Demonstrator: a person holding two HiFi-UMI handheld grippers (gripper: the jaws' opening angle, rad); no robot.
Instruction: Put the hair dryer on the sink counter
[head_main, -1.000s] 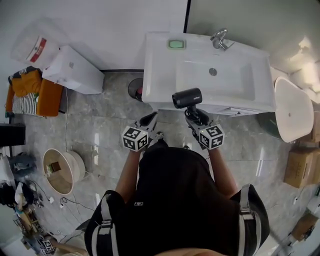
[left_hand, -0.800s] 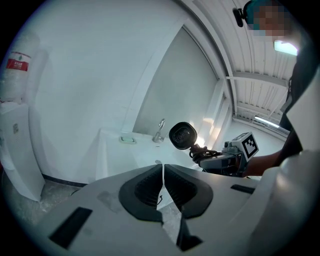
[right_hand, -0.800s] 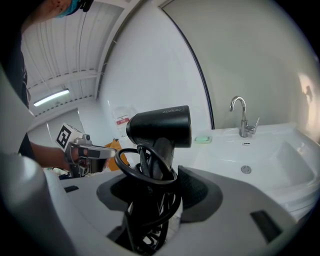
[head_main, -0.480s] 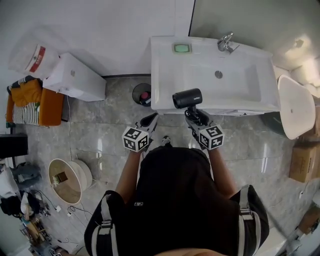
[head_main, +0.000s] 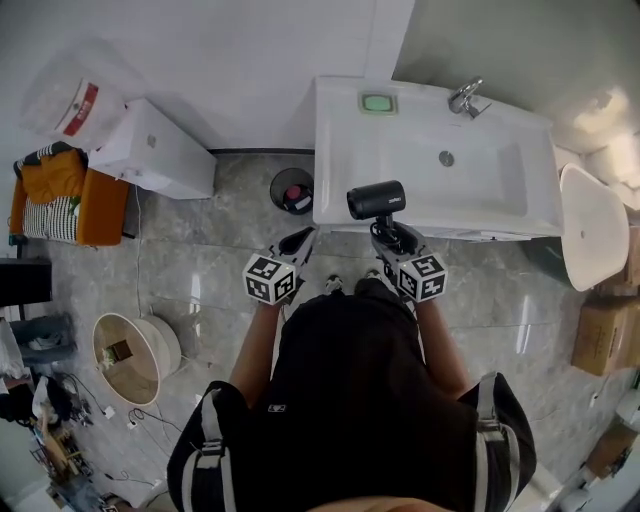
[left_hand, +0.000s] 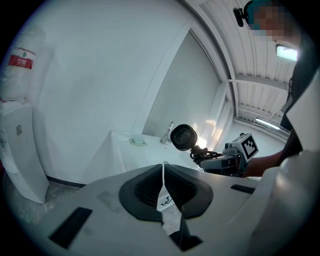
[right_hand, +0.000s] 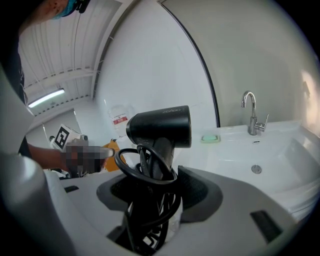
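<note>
My right gripper (head_main: 388, 232) (right_hand: 154, 185) is shut on the handle of a black hair dryer (head_main: 376, 200) (right_hand: 160, 127), whose coiled black cord is bunched between the jaws too. The dryer's barrel lies level, just over the front edge of the white sink counter (head_main: 345, 150) (right_hand: 235, 145). In the left gripper view the hair dryer (left_hand: 184, 137) shows its round end, held up to the right. My left gripper (head_main: 297, 242) (left_hand: 163, 175) is shut with nothing in it, left of the dryer and in front of the counter.
The sink counter holds a basin with a drain (head_main: 446, 158), a chrome faucet (head_main: 466, 98) and a green soap dish (head_main: 378, 102). A small bin (head_main: 291, 190) stands on the floor left of it. A white box (head_main: 155, 150), a round basket (head_main: 135, 345) and a white toilet lid (head_main: 594, 225) are around.
The view has shifted so the sink counter sits a little further right and up. The hair dryer and both grippers keep their places before me.
</note>
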